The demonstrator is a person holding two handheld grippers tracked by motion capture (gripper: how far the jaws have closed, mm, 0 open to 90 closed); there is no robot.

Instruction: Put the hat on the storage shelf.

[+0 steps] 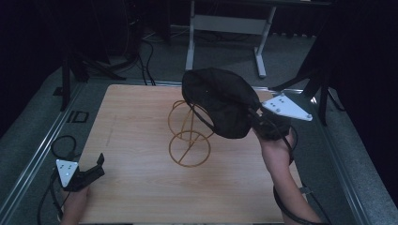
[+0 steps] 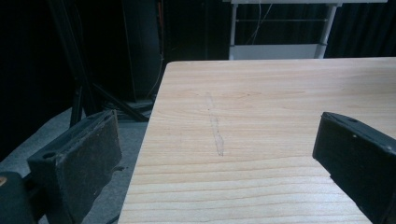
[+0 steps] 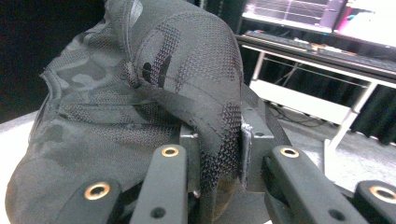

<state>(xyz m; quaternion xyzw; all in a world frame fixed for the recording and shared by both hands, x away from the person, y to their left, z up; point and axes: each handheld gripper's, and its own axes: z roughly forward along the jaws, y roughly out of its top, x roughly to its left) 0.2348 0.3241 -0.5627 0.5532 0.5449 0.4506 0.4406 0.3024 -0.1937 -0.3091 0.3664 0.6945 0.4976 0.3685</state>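
A black mesh cap hangs above the table, draped partly over the top of a yellow wire stand. My right gripper is shut on the cap's edge at the right side. In the right gripper view the cap looms close, its fabric pinched between the jaws of my right gripper. My left gripper rests open near the table's front left corner, nothing between its fingers. In the left gripper view my left gripper looks across bare wood.
The wooden table has metal rails along its left and right sides. A white desk frame stands on the floor behind. Black stand legs sit at the back left and back right corners.
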